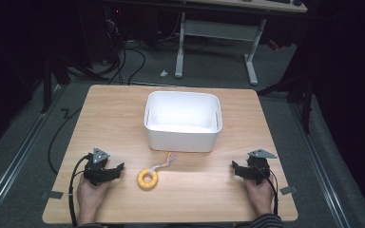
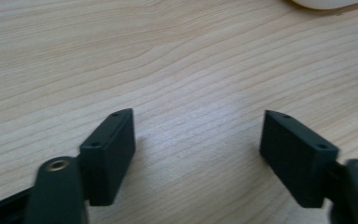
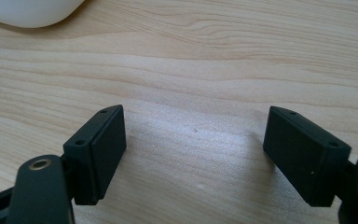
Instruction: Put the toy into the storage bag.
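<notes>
Both hand-held grippers sit idle on my side: the left hand-held gripper (image 1: 115, 171) near the bench's (image 1: 114, 109) front-left corner, the right hand-held gripper (image 1: 238, 169) near its front-right, each with jaws spread wide over bare wood, grasping nothing. I judge no work started. The yellow ring (image 1: 147, 178) with its coloured cord lies near the front edge, just beside the left gripper. The white bin (image 1: 182, 138) stands mid-bench, apparently empty.

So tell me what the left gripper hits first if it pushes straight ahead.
Probably the yellow ring: in the high view the open left gripper points toward it across bare table. Its exact line is uncertain.
</notes>
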`<state>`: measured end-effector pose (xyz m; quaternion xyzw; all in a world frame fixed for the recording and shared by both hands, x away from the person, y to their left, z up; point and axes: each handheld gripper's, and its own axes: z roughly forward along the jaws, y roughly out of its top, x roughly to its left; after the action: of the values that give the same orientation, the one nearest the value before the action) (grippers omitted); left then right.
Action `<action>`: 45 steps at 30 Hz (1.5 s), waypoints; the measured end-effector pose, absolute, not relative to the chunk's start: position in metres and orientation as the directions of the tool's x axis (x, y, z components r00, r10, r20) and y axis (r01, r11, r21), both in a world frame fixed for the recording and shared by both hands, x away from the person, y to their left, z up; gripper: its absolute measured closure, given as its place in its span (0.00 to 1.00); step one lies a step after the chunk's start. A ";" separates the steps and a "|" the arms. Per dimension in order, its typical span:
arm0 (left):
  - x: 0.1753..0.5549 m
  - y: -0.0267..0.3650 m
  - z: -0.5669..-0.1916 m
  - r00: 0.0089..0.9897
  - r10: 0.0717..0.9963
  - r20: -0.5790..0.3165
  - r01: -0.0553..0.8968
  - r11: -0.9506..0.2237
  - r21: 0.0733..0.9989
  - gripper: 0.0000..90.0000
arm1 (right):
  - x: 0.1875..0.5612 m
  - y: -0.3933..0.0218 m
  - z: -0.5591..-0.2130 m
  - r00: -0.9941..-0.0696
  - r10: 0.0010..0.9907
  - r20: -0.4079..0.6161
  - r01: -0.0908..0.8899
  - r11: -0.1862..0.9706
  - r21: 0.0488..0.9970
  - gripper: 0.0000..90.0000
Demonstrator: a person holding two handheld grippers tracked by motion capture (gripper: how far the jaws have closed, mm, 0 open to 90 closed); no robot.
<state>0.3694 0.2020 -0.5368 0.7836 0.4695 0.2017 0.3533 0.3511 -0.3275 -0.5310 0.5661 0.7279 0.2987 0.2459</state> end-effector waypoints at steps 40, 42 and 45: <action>0.363 0.214 -0.531 0.459 0.886 -0.068 0.640 -0.277 0.717 0.19 | 0.352 -0.327 -0.531 -0.231 0.973 -0.019 0.677 0.175 0.715 0.26; 0.362 0.215 -0.529 0.464 0.883 -0.070 0.639 -0.280 0.716 0.20 | 0.352 -0.327 -0.531 -0.231 0.973 -0.019 0.677 0.175 0.715 0.26; 0.359 0.215 -0.526 0.470 0.879 -0.084 0.632 -0.268 0.728 0.22 | 0.352 -0.327 -0.531 -0.233 0.972 -0.019 0.677 0.176 0.715 0.26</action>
<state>0.3591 0.2149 -0.5259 0.7777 0.4855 0.1710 0.3610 0.3517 -0.3268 -0.5308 0.5680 0.7258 0.2993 0.2471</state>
